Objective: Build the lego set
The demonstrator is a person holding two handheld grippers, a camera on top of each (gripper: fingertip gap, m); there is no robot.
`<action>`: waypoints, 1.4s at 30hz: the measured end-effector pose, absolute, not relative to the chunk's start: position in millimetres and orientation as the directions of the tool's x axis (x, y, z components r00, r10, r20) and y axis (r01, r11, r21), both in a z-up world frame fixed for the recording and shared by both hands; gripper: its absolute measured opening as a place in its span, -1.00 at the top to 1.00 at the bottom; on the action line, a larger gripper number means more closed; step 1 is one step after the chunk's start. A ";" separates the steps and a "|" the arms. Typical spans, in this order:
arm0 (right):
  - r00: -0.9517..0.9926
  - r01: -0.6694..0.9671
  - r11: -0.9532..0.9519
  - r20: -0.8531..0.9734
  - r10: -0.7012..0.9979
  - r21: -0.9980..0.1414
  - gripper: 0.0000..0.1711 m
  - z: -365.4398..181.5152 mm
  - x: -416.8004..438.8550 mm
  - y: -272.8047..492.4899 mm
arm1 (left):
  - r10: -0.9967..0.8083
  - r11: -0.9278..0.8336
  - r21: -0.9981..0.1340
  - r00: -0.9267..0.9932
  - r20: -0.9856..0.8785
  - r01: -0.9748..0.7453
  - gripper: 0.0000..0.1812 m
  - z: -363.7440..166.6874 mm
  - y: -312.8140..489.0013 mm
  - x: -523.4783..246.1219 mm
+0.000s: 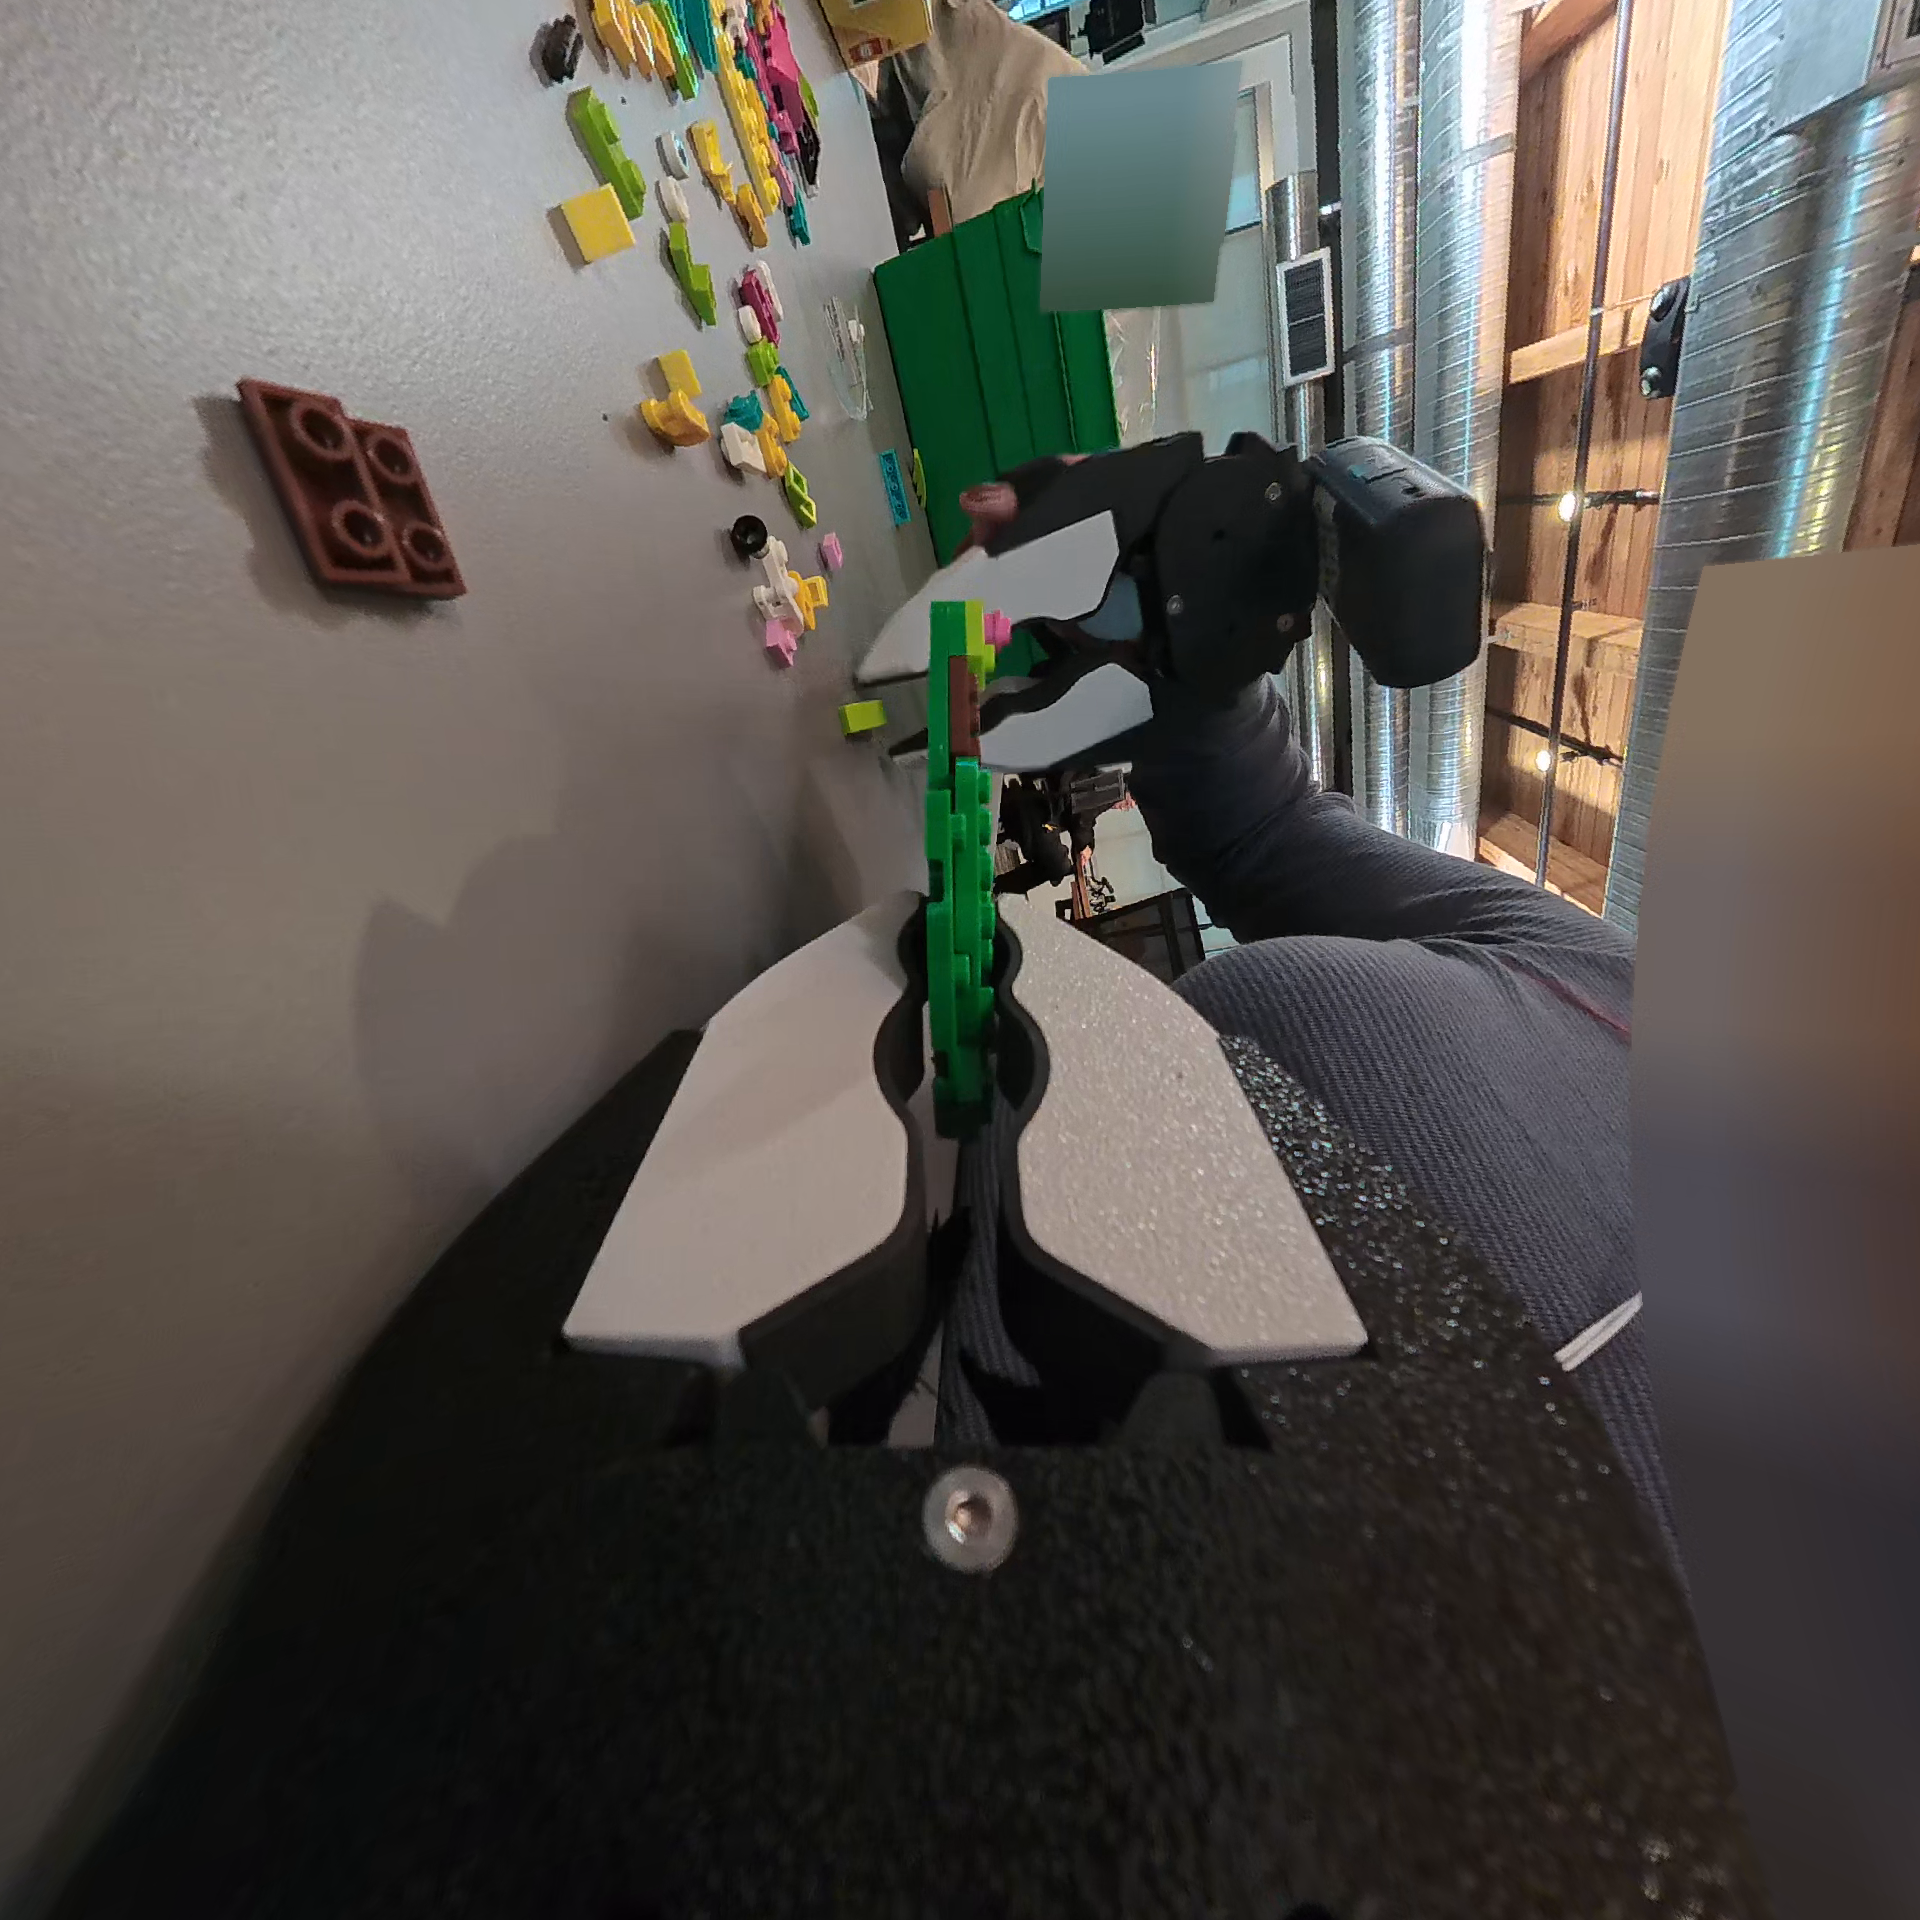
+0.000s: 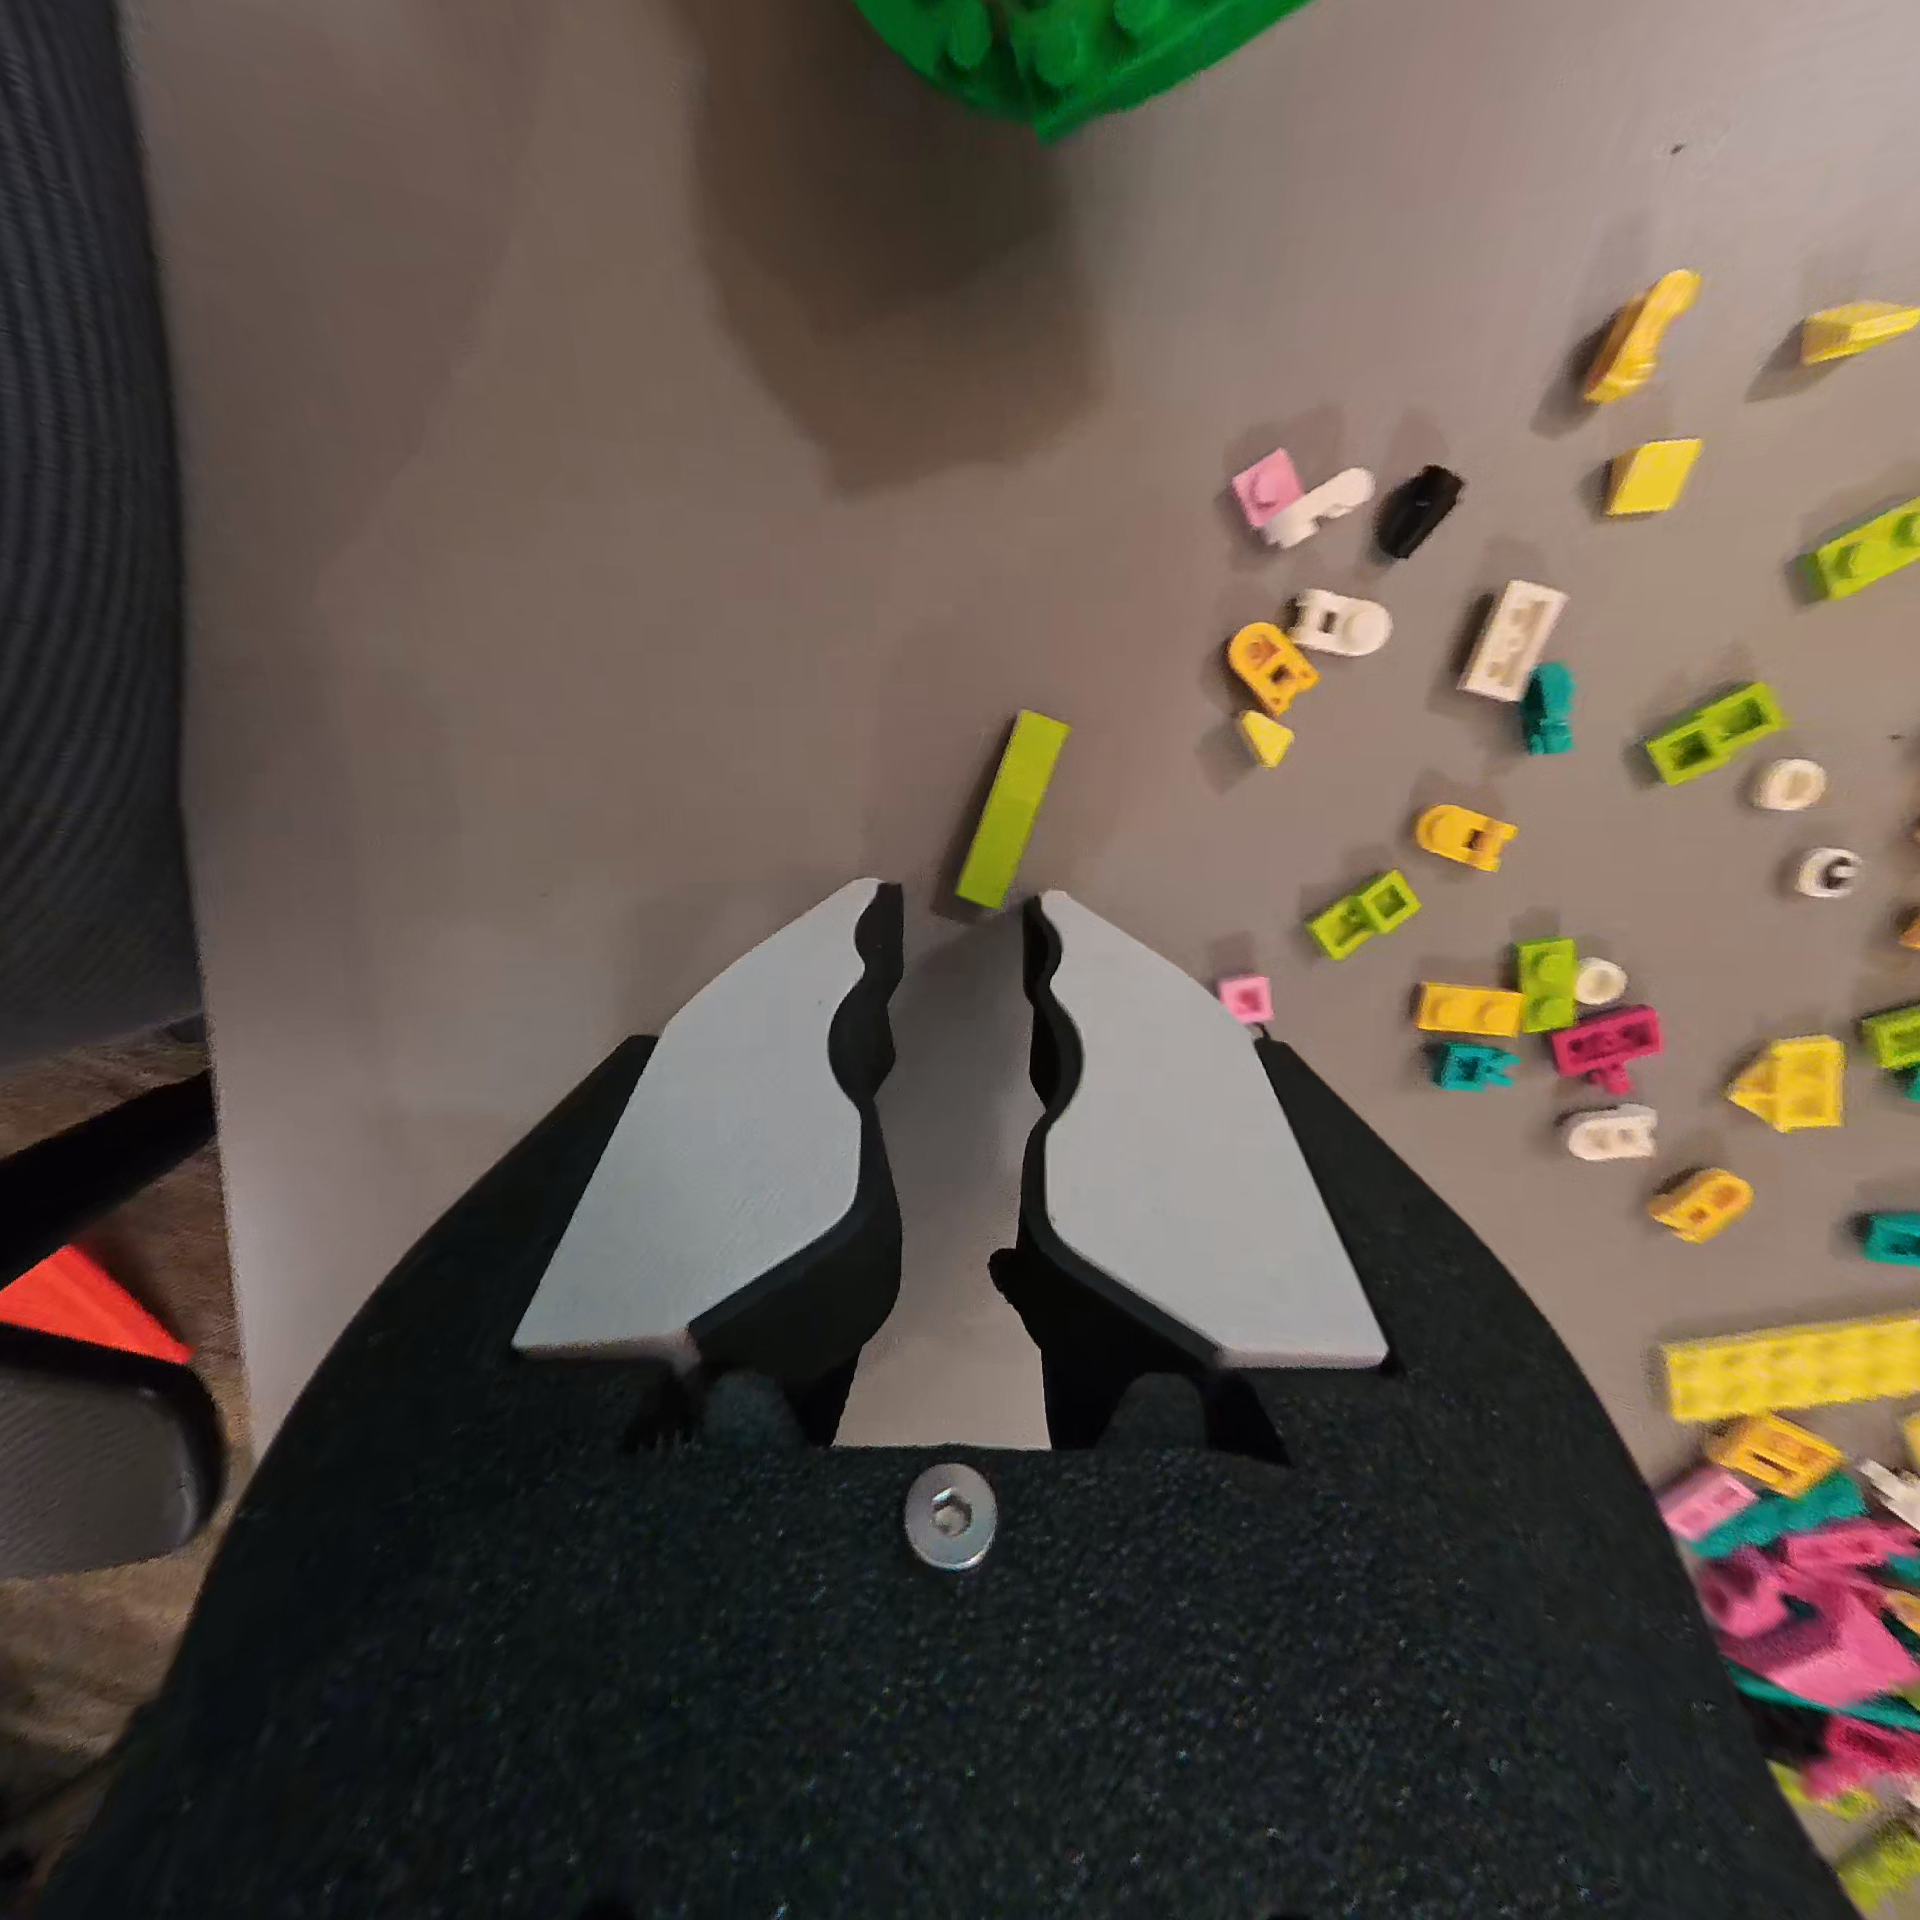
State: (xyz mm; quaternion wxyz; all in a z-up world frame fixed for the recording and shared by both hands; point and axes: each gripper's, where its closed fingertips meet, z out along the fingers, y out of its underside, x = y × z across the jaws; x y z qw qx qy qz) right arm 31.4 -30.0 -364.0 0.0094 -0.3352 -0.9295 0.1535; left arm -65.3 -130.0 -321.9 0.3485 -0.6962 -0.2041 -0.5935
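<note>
My left gripper [image 1: 961, 920] is shut on a green lego plate assembly [image 1: 958, 831], held on edge above the grey table; brown, lime and pink pieces sit at its far end. Its lower edge shows in the right wrist view [image 2: 1049, 52]. My right gripper [image 2: 961, 899] is open and empty, its tips just short of a lime green tile [image 2: 1013, 810] lying on the table. In the left wrist view the right gripper [image 1: 883, 707] is behind the green assembly, beside the same lime tile [image 1: 862, 717].
A brown 2x2 plate [image 1: 348, 488] lies alone on the grey table [image 1: 312, 779]. Several loose small pieces in yellow, lime, pink, teal and white spread across the table [image 2: 1538, 831]. A green box [image 1: 987, 364] stands at the table's far edge. A person's dark sleeve [image 1: 1403, 935] is at right. My right fingertips sit around 15 centimeters from my left ones.
</note>
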 end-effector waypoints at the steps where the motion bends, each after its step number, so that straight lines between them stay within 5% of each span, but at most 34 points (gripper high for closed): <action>1: -0.773 0.626 0.723 -0.110 0.625 -0.294 0.75 -364.0 34.4 -33.9 | -0.130 -0.674 -0.243 0.212 0.969 0.698 0.91 -321.8 -130.0 -65.2; 9: -0.798 0.592 0.662 -0.214 0.564 -0.461 0.75 -342.9 27.4 -58.0 | -0.129 -0.676 -0.244 0.214 0.968 0.695 0.91 -322.1 -130.0 -64.8; 18: -0.564 0.808 0.496 -0.175 0.807 -0.318 0.73 -347.6 9.7 -43.6 | -0.129 -0.676 -0.245 0.216 0.968 0.695 0.91 -322.2 -129.8 -64.8; 26: -0.379 0.839 0.319 -0.052 0.924 -0.441 0.76 -357.1 14.5 -48.4 | -0.128 -0.679 -0.242 0.213 0.969 0.694 0.91 -322.4 -129.8 -64.4; 34: -0.395 0.823 0.334 -0.041 0.918 -0.460 0.92 -361.7 15.1 -44.8 | -0.132 -0.690 -0.223 0.183 0.974 0.689 0.91 -320.2 -128.9 -64.3; 36: -0.384 0.805 0.266 -0.124 0.915 -0.530 0.92 -349.6 3.8 -47.7 | -0.143 -0.714 -0.169 0.095 0.985 0.680 0.91 -313.4 -127.6 -63.6; 39: -0.369 0.782 -0.028 -0.499 0.784 -0.623 0.92 -310.0 -17.0 -62.7 | -0.164 -0.768 -0.116 -0.018 0.986 0.630 0.90 -302.9 -126.5 -58.9; 42: -0.373 0.787 -0.302 -0.804 0.463 -0.538 0.92 -264.3 -29.9 -63.3 | -0.104 -0.835 -0.077 -0.020 0.994 0.545 0.90 -307.2 -129.4 -49.4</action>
